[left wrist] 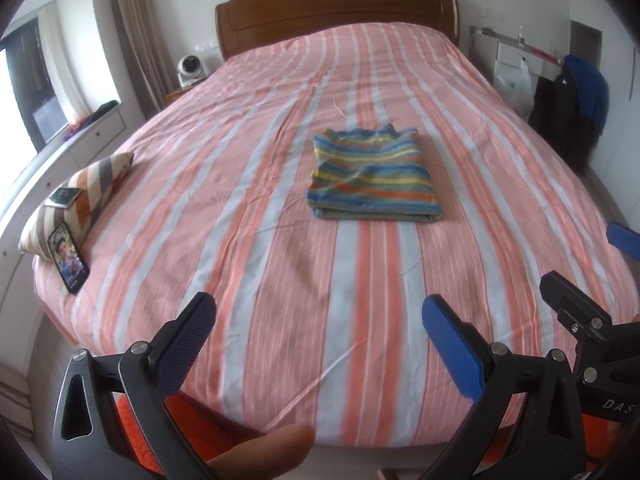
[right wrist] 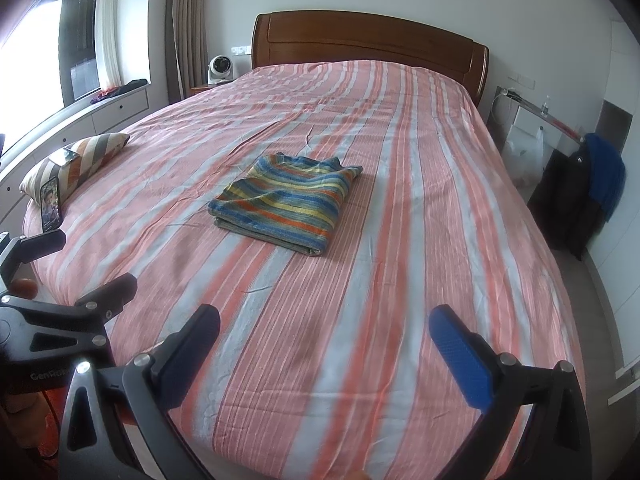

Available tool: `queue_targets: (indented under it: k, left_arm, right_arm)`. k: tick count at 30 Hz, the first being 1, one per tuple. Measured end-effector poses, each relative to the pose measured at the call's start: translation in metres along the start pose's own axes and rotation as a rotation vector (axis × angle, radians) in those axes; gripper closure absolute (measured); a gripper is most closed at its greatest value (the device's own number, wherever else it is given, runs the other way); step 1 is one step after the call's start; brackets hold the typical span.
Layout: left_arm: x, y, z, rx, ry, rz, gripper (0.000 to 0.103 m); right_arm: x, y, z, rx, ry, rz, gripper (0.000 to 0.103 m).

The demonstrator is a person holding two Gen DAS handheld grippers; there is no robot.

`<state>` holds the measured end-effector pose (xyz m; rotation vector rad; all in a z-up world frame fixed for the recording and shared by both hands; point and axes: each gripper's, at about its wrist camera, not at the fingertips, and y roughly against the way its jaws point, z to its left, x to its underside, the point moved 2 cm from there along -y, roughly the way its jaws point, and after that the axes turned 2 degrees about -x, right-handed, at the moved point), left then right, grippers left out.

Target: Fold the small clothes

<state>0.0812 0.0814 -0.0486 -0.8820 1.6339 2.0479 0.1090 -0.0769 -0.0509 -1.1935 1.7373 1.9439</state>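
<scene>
The striped garment (left wrist: 374, 176) lay folded into a thick, soft knit rectangle at the bed's (left wrist: 500, 184) centre, at twelve o'clock from both grippers and well apart from them. The left gripper (left wrist: 320, 344) and right gripper (right wrist: 326, 350) hung with fingers spread and empty, their blue pads textured. Judged risk: a one-layer pinch at the loose collar end would drag the layers open; the smooth striped cover might let the bundle slide.
</scene>
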Motion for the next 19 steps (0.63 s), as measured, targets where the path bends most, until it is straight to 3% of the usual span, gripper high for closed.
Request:
queue_targets:
  k: [19]
  left_arm:
    - [0.0018,-0.0059,0.0005,0.01,0.02,-0.001,0.0]
  right_arm:
    - [0.0032,-0.0028,-0.0054,0.02,-0.008,0.009,0.0]
